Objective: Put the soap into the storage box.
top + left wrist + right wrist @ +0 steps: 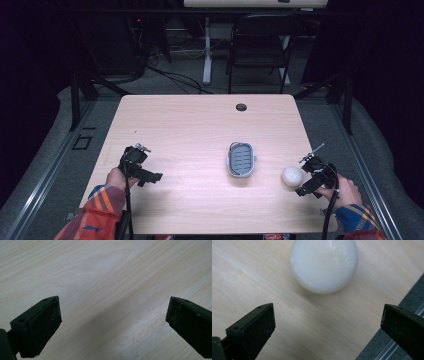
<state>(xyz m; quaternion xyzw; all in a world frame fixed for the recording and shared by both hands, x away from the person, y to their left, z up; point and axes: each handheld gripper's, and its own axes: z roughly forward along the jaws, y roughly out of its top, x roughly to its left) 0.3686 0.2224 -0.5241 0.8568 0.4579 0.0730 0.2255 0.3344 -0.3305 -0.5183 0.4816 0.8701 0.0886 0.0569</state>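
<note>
High view, unlabelled white ball, grey tray

A pale wood-grain table with rounded corners stands on a grey floor. A small dark round hole sits near its far edge, a little right of centre. A grey oval dish with a slotted bottom lies right of the table's middle. A white ball rests on the tabletop near the right edge, well apart from the dish; in the right gripper view the ball lies close to that edge.
</note>
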